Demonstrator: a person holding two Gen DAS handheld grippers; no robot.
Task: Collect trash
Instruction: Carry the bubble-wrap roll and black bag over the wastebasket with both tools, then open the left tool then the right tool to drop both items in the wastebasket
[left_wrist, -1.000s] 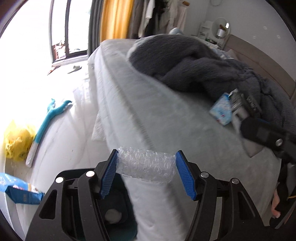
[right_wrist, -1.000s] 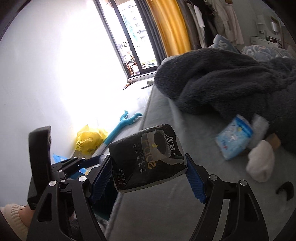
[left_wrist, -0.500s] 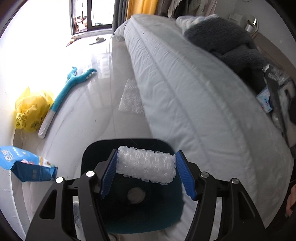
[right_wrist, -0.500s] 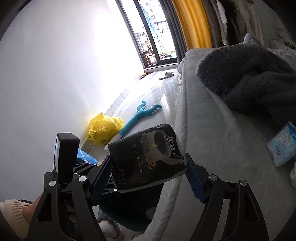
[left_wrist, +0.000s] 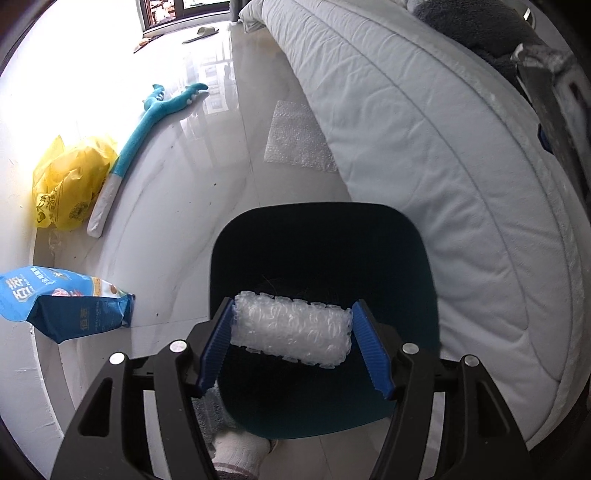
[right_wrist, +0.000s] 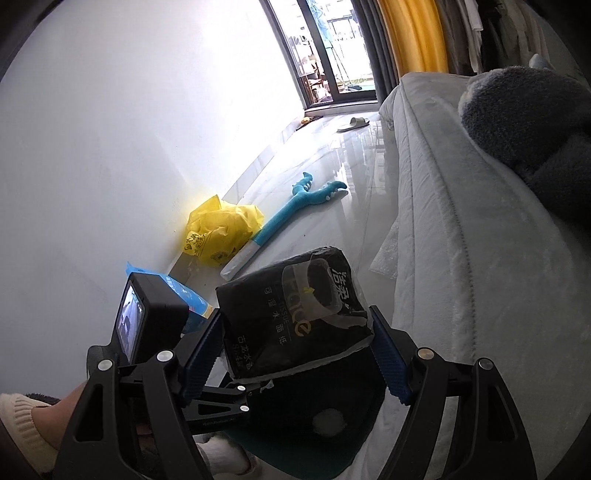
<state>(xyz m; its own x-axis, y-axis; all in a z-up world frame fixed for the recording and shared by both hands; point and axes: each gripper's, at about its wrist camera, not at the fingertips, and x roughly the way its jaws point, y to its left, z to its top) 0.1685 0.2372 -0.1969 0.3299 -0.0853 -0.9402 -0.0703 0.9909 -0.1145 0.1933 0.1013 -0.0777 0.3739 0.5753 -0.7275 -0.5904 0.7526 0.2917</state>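
Left gripper (left_wrist: 291, 334) clamping bubble wrap roll (left_wrist: 290, 332) over bin (left_wrist: 321, 236), right gripper (right_wrist: 295, 350) clamping tissue pack (right_wrist: 291, 317), bin's contents dark

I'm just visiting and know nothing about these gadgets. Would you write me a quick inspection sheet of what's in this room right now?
Surface: glossy pale floor beside a white mattress.
Job's things: roll of bubble wrap over the dark bin; black tissue pack held nearby; flat bubble wrap sheet on the floor.
Clutter: yellow bag, blue snack bag, teal plush toy, slipper.
Grippers: left gripper clamps the roll; right gripper clamps the pack.
Cables: nothing seen.
Surroundings: white wall, glass door, yellow curtain, grey blanket.
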